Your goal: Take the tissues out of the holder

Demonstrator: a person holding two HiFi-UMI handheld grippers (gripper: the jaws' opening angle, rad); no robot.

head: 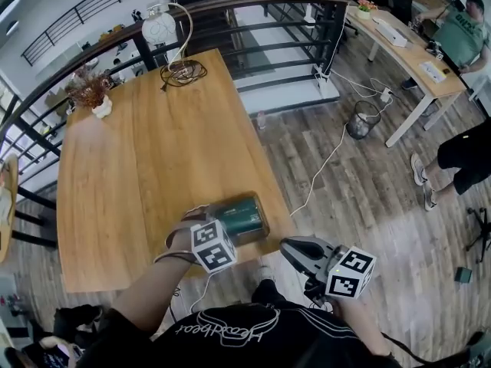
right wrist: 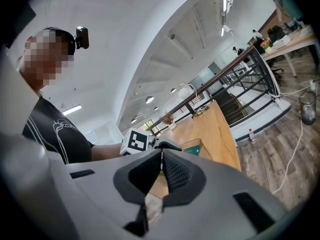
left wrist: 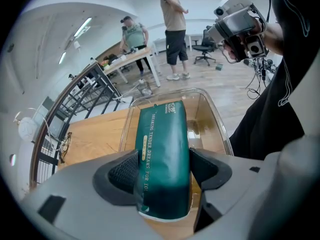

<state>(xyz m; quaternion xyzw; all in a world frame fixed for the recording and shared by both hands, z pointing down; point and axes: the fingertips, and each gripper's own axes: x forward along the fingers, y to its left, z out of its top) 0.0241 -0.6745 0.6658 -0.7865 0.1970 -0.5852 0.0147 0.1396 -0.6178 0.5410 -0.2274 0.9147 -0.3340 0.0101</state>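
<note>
A dark green tissue pack point(left wrist: 162, 154) lies in a clear plastic holder point(left wrist: 220, 129) at the near right corner of the wooden table point(head: 146, 167). My left gripper point(left wrist: 164, 171) has its two black pads pressed against the pack's near end, one on each side. In the head view the pack point(head: 239, 215) shows just beyond the left gripper point(head: 222, 232). My right gripper point(head: 295, 250) hangs off the table's right edge, above the floor, with its jaws together and nothing between them point(right wrist: 161, 171).
A white globe lamp point(head: 159, 27) with coiled cable and a dried-flower vase point(head: 93, 92) stand at the table's far end. A black railing point(head: 253, 10) runs behind. A wire bin point(head: 362, 119), desks and seated people occupy the right side.
</note>
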